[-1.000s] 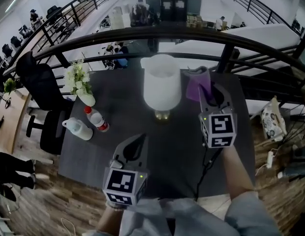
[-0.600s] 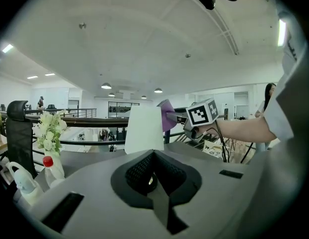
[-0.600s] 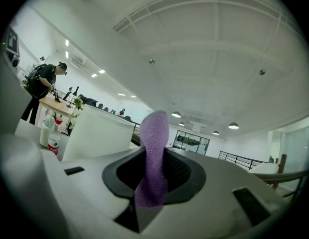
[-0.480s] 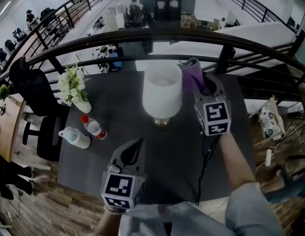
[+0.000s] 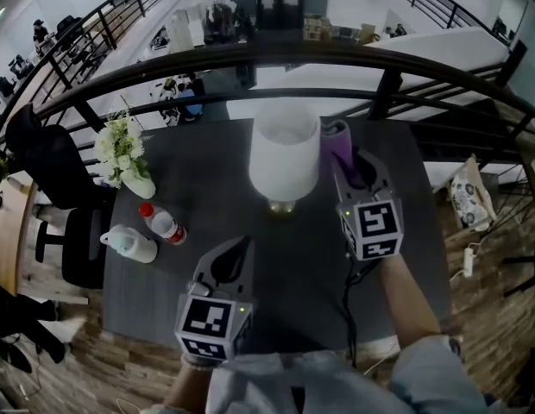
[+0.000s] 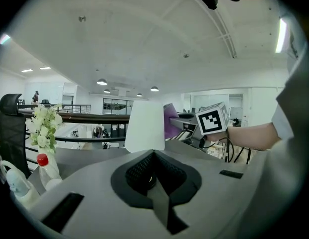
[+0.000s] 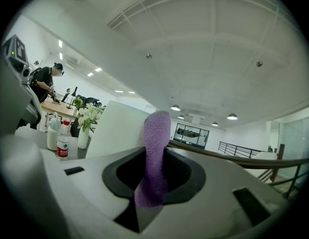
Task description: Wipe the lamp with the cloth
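Right gripper [image 5: 349, 160] presses fuzzy purple cloth [image 7: 153, 153] against white lampshade [image 5: 285, 158].

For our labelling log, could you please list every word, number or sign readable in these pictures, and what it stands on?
No text is readable.
Clear plastic bottle with red cap: red-and-white label, print too small to read.
Left gripper and right gripper: black-and-white square markers on their cubes, patterns only.
White lampshade and purple cloth: plain, no print.
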`<state>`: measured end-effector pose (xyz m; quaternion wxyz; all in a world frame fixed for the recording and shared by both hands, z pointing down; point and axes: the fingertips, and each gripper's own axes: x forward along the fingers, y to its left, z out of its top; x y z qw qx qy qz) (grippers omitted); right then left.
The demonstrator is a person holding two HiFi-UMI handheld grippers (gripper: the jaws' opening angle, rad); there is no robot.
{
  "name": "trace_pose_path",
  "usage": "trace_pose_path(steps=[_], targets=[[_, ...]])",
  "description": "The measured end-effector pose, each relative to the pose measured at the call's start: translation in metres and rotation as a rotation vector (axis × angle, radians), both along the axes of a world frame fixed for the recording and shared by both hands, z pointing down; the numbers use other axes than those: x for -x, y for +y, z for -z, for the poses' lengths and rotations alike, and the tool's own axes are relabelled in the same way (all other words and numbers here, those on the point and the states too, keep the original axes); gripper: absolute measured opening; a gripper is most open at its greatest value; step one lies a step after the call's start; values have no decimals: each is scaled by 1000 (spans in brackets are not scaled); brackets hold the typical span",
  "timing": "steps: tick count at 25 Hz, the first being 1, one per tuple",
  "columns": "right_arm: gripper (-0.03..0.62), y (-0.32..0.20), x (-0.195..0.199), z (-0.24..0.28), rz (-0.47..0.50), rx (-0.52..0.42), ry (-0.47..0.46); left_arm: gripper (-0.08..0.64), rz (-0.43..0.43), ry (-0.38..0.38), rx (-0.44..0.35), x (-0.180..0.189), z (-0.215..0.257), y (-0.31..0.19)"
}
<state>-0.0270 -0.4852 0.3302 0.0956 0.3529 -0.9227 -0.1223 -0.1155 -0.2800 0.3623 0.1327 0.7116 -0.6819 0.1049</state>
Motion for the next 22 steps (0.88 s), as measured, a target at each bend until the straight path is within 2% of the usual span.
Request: trace_pose_path(steps=[10,17,22], targets=[[95,49,3,-17,-4,60,-6,9,-63,1,6,5,-7,-2],[95,87,29,-35,40,97,29,9,-42,11,-4,27,-3,6],[95,108,52,-45,55,142,16,9,-16,13,-11,47,-2,15]])
